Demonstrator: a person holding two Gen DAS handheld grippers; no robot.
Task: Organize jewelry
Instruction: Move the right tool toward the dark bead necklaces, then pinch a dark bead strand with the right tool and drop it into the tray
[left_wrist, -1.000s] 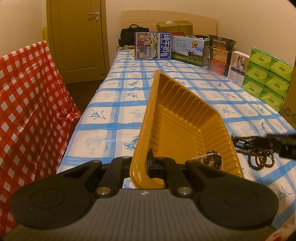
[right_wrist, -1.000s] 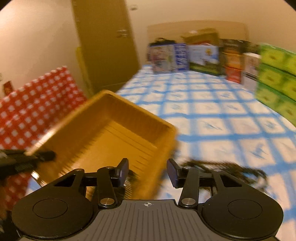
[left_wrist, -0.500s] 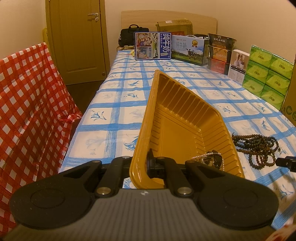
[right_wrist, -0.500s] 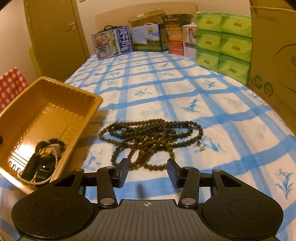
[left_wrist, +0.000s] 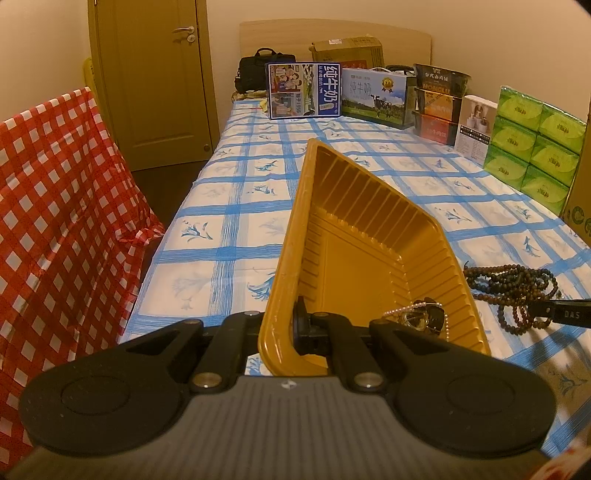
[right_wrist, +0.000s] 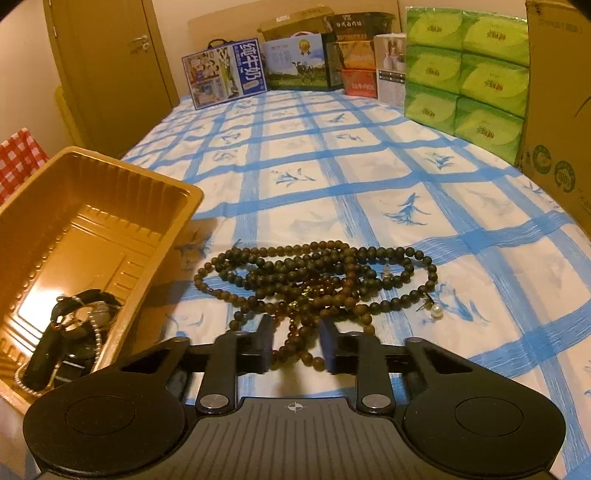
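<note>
Hiding watch (left_wrist: 424, 319) partly: tray (left_wrist: 369, 236) rim.

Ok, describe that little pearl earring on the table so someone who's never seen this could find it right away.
Start at the gold plastic tray on the blue-checked tablecloth. Just right of it lies a tangled heap of dark bead strands. At the heap's right edge, on the cloth, sits the pearl earring: one pale, shiny round bead on a short pin, the only light piece against the dark beads.
</note>
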